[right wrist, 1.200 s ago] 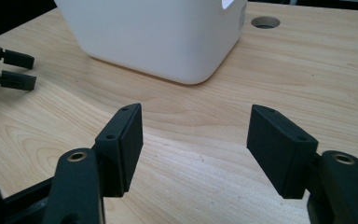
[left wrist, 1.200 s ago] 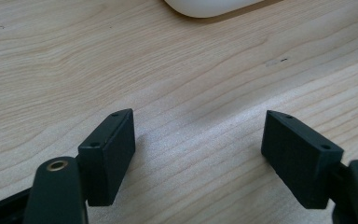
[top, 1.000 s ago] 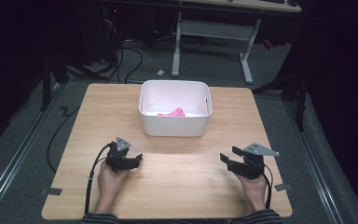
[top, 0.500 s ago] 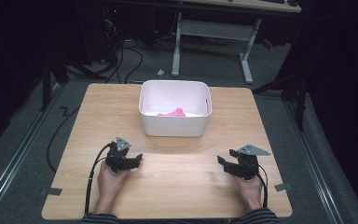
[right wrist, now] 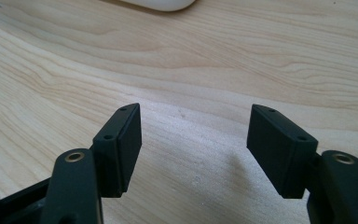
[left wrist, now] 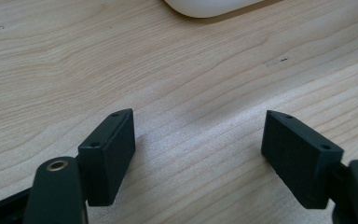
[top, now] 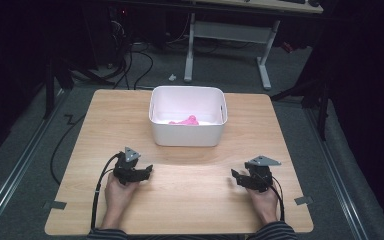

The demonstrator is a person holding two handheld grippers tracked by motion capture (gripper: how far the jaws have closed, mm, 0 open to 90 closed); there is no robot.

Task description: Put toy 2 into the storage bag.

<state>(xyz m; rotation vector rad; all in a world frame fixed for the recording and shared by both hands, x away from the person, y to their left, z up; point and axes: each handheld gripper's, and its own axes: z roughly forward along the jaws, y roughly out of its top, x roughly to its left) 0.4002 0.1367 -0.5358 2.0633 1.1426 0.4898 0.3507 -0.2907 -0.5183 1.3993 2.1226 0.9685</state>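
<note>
A white bin [top: 188, 135] stands at the middle back of the wooden table [top: 190, 200], with a pink object [top: 185, 120] lying inside it. My left gripper [top: 142, 172] rests low on the table at the front left, open, nothing between its jaws [left wrist: 198, 154]. At the front right my right gripper [top: 236, 177] sits close to the wood, also open and empty [right wrist: 193, 149]. The rounded bottom edge of the bin [left wrist: 209, 5] peeks in at the top of the left gripper view, and likewise the bin [right wrist: 161, 4] in the right gripper view.
A white desk frame [top: 230, 35] and cables [top: 135, 60] stand on the floor beyond the table. Metal rails [top: 15, 170] run along the left side. Tape tabs mark the table's front corners [top: 304, 200].
The right gripper has sunk toward the table and come slightly inward. The left gripper has stayed where it was.
</note>
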